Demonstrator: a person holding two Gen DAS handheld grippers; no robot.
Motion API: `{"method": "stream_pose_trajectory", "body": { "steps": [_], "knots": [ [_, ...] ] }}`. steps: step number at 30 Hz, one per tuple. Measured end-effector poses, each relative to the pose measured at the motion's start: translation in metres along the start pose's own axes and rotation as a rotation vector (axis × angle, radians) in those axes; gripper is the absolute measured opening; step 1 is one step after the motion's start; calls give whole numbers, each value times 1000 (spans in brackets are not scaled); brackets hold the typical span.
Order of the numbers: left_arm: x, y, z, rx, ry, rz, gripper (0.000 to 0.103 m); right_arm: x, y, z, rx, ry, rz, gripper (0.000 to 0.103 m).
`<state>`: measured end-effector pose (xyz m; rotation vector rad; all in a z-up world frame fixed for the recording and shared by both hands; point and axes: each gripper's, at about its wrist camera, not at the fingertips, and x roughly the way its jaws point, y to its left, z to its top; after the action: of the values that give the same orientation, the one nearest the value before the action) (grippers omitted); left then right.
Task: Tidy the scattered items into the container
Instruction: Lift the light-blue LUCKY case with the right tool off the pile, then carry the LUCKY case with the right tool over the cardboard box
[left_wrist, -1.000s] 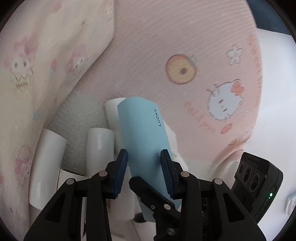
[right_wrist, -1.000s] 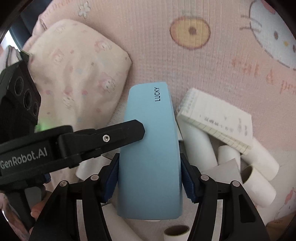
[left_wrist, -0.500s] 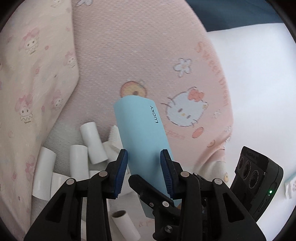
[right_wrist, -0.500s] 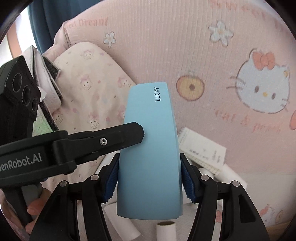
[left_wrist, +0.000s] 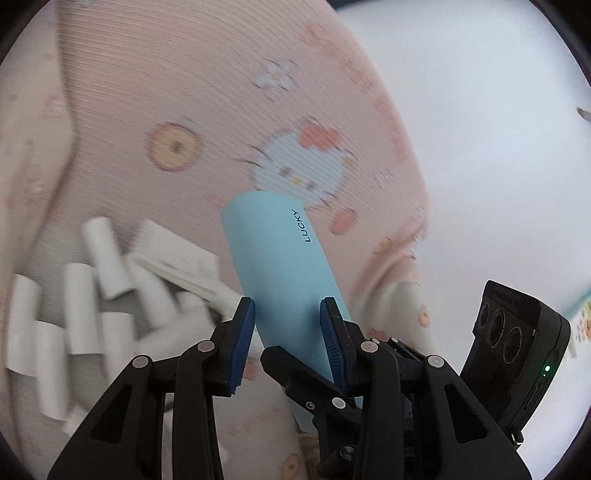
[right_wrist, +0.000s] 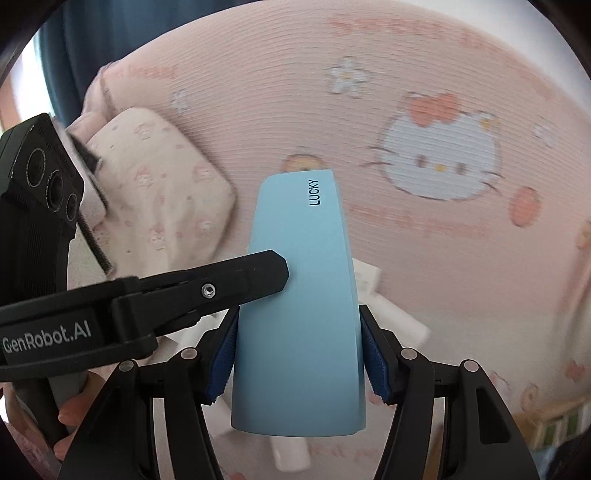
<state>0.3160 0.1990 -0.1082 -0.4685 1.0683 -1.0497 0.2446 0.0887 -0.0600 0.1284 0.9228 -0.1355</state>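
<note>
A light blue case marked LUCKY (right_wrist: 299, 317) is clamped between the blue pads of my right gripper (right_wrist: 297, 354), which is shut on it. It also shows in the left wrist view (left_wrist: 280, 280), standing between the pads of my left gripper (left_wrist: 288, 332), which closes on its sides. The left gripper's finger (right_wrist: 207, 288) lies across the case in the right wrist view. Both hold the case above several white paper tubes (left_wrist: 107, 258) and a small notepad (left_wrist: 177, 258) on the bed.
A pink Hello Kitty pillow (right_wrist: 424, 155) fills the background. A cream patterned pillow (right_wrist: 159, 192) lies to its left. More white tubes (right_wrist: 399, 317) lie under the case. A white wall (left_wrist: 498, 129) stands at the right.
Both grippers have lifted the blue case up and away from the tubes and notepad, which now look smaller and lower. The view has swung toward the Hello Kitty pillow and wall.
</note>
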Motion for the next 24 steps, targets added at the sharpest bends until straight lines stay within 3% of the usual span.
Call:
{"method": "stream_pose_trajectory", "body": {
  "steps": [13,20,24],
  "knots": [
    [53,-90,-55,94,119,-94,40,-77,-80,-58,135,-17,-142,59],
    [99,-152,-88,141,301,-196,40,-125,-118,-101,137,0,-318,59],
    [131,-193,-113,163,391,-216,40,-153,-161,-126,211,29,-343,59]
  ]
}}
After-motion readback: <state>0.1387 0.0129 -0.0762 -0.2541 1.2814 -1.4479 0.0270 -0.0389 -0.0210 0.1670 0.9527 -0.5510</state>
